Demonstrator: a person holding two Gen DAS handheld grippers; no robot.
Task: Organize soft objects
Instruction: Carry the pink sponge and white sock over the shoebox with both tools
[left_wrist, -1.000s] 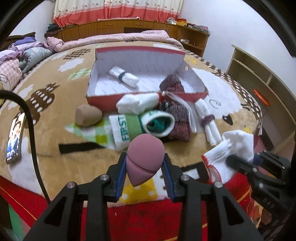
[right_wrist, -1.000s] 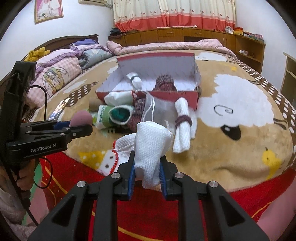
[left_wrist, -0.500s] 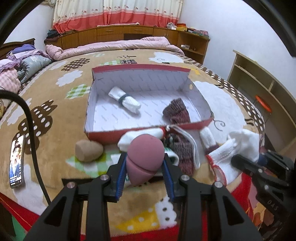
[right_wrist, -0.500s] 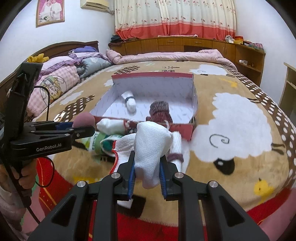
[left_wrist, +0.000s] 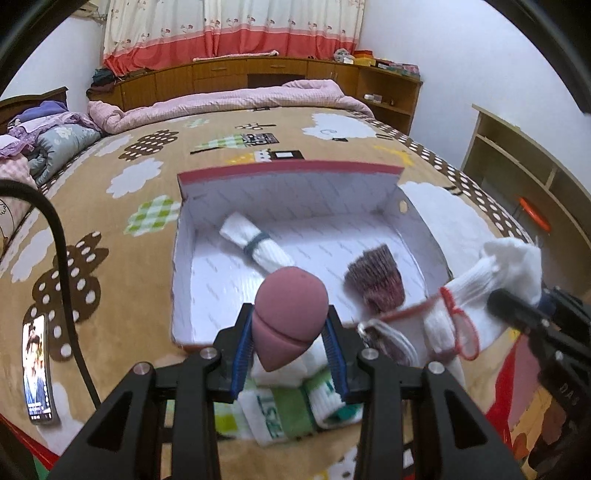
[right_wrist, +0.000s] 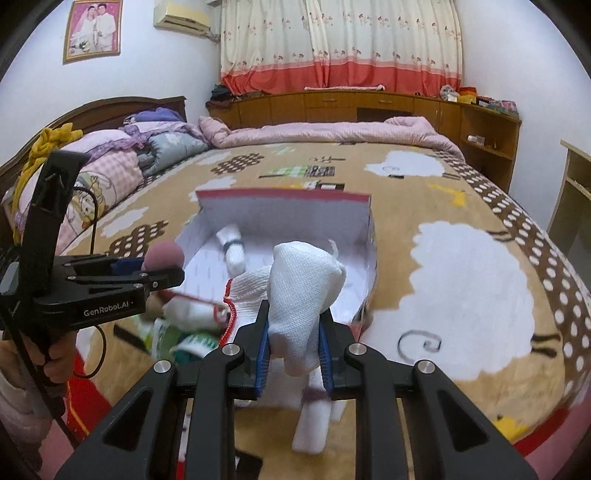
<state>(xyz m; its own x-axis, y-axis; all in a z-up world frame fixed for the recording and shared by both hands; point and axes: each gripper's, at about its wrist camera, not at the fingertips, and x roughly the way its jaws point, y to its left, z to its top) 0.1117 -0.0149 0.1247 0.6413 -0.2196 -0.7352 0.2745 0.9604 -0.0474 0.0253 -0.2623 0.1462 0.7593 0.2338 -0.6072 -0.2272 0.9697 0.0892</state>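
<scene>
The left gripper has its jaws clamped on a mauve teardrop-shaped sponge, blue pads pressed against its sides, held above the near wall of an open red box with a white lining. The right gripper has its jaws clamped on a bunched white glove whose red-trimmed cuff hangs off to the left, also over the near edge of the box.

Inside the box lie a rolled white sock with a dark band toward the back left and a maroon knitted piece toward the right. In front of the box, partly hidden under the left gripper, sits a green and white sock with lettering, next to other white soft items that may be socks, though blur makes them hard to read. A white roll with a dark band lies below the right gripper.

Everything rests on a bed with a tan blanket printed with sheep. A phone lies on the blanket at far left, and a hand grips the left gripper's handle.
</scene>
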